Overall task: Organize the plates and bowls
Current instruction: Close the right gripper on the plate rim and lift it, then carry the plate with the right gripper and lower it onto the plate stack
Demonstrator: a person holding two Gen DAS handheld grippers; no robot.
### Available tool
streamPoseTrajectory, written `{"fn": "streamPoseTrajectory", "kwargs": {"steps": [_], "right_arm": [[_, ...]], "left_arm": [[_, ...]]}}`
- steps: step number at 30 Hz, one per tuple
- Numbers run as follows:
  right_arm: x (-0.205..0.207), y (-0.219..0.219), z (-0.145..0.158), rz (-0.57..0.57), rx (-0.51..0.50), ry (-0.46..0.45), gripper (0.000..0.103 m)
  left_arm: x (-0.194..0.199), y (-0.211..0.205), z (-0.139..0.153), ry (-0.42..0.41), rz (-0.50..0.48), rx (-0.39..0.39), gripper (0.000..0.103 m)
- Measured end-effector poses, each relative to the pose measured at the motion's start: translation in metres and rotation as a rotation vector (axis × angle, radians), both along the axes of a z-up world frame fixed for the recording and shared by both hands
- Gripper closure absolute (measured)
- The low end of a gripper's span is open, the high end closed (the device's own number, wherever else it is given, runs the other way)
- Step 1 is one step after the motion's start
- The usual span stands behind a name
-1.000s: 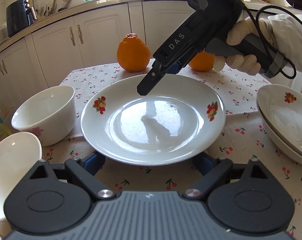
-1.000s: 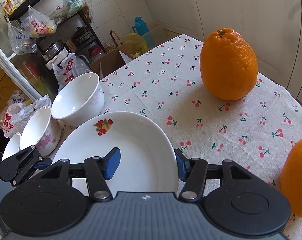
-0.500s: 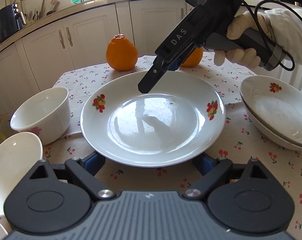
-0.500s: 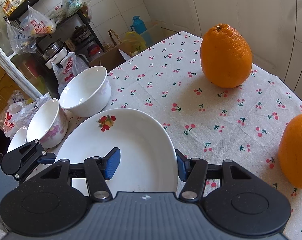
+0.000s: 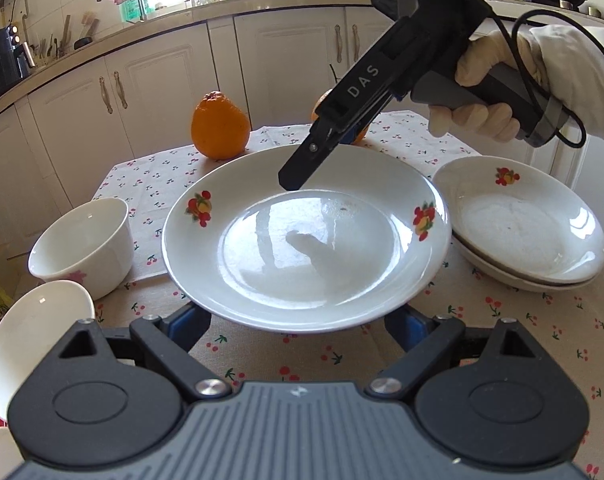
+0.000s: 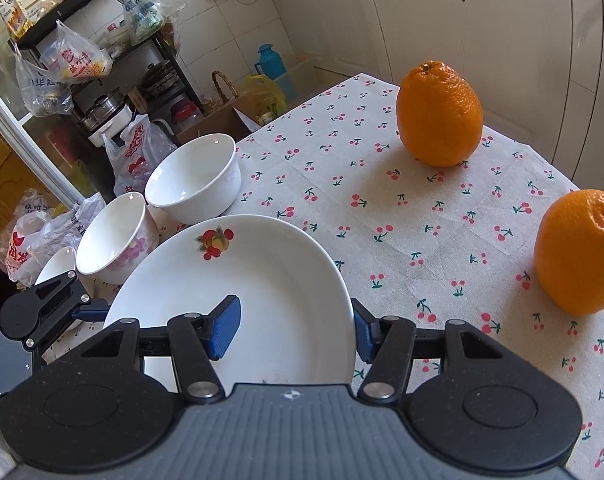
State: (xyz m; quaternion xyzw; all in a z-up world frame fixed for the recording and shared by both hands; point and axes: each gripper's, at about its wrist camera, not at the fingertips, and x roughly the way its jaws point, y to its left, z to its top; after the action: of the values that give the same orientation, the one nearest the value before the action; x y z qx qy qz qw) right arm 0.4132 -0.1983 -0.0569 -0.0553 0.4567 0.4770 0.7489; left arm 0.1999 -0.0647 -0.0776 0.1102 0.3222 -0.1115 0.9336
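A white fruit-print plate (image 5: 305, 248) is held up above the table. My left gripper (image 5: 298, 320) is wide open, its fingers under the plate's near rim. My right gripper (image 6: 294, 328) has one pad inside the plate (image 6: 238, 304) and one outside its far rim, not visibly pressed; it also shows in the left wrist view (image 5: 302, 168). Two stacked plates (image 5: 521, 224) sit at the right. A white bowl (image 5: 82, 244) stands left, also in the right wrist view (image 6: 194, 178). A pink-flowered bowl (image 6: 116, 240) sits beside it.
Two oranges (image 6: 439, 114) (image 6: 577, 252) stand on the cherry-print tablecloth (image 6: 381, 216). A small white dish (image 5: 30, 336) lies at the near left. Kitchen cabinets (image 5: 142, 92) run behind the table. Bags and a shelf rack (image 6: 82, 60) stand past the table's left edge.
The plate has risen off the table with both grippers, and the view now looks down more on the table. The stacked plates at the right have come further into view.
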Motion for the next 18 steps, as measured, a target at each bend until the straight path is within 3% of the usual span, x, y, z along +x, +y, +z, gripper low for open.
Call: {"fn": "streamPoseTrajectory", "kwargs": {"steps": [18], "right_arm": [[-0.049, -0.044, 0.021, -0.089, 0.009, -0.046, 0.040]], "left_arm": [[-0.029, -0.022, 0.020, -0.024, -0.105, 0.011, 0.010]]}}
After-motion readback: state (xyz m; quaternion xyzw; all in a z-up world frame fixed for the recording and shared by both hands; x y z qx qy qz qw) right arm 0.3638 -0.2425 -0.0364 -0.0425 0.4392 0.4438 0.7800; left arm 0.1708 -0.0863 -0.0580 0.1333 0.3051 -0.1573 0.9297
